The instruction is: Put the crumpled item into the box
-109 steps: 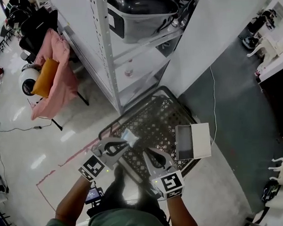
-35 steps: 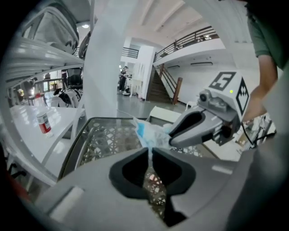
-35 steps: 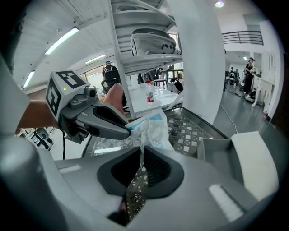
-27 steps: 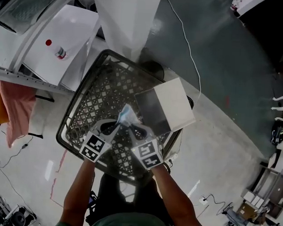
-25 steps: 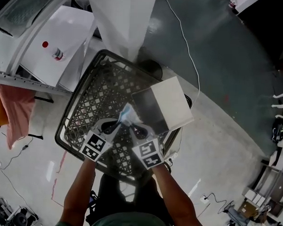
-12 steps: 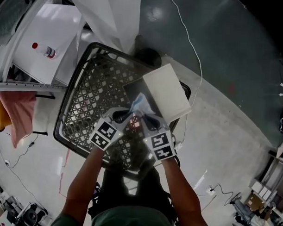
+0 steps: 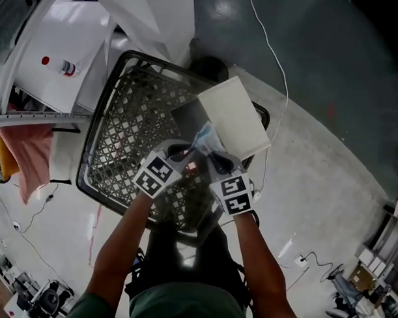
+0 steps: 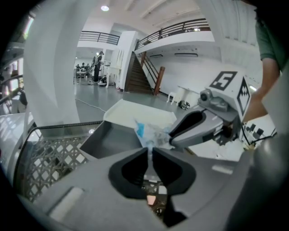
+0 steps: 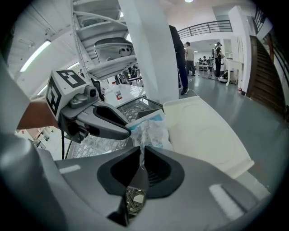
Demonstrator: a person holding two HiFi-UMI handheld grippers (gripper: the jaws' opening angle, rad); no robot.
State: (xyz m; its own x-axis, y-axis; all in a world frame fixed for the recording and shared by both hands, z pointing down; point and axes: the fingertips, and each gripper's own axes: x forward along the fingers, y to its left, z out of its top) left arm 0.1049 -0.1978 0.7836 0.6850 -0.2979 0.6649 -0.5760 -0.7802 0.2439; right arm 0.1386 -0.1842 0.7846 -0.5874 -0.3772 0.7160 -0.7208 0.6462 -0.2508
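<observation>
A crumpled clear-and-blue plastic wrapper [image 7: 205, 136] hangs between both grippers over the near edge of an open grey box [image 7: 187, 115] with a white lid [image 7: 233, 115]. My left gripper [image 7: 184, 150] pinches the crumpled wrapper [image 8: 151, 134] from the left. My right gripper [image 7: 214, 155] pinches the same wrapper [image 9: 148, 131] from the right. In the left gripper view the box [image 8: 108, 140] lies just beyond the jaws, and the lid [image 9: 205, 135] fills the right of the right gripper view. The box sits in the corner of a black wire cart [image 7: 114, 149].
A white shelf surface [image 7: 56, 55] with a small red-capped bottle [image 7: 59, 67] lies upper left, beside a white pillar [image 7: 158, 17]. A cable [image 7: 279, 60] runs over the grey floor at right. A pink cloth [image 7: 23, 159] hangs at the left edge.
Both grippers have carried the wrapper forward and to the right, from over the cart's mesh to the box's near edge. The view has shifted with them.
</observation>
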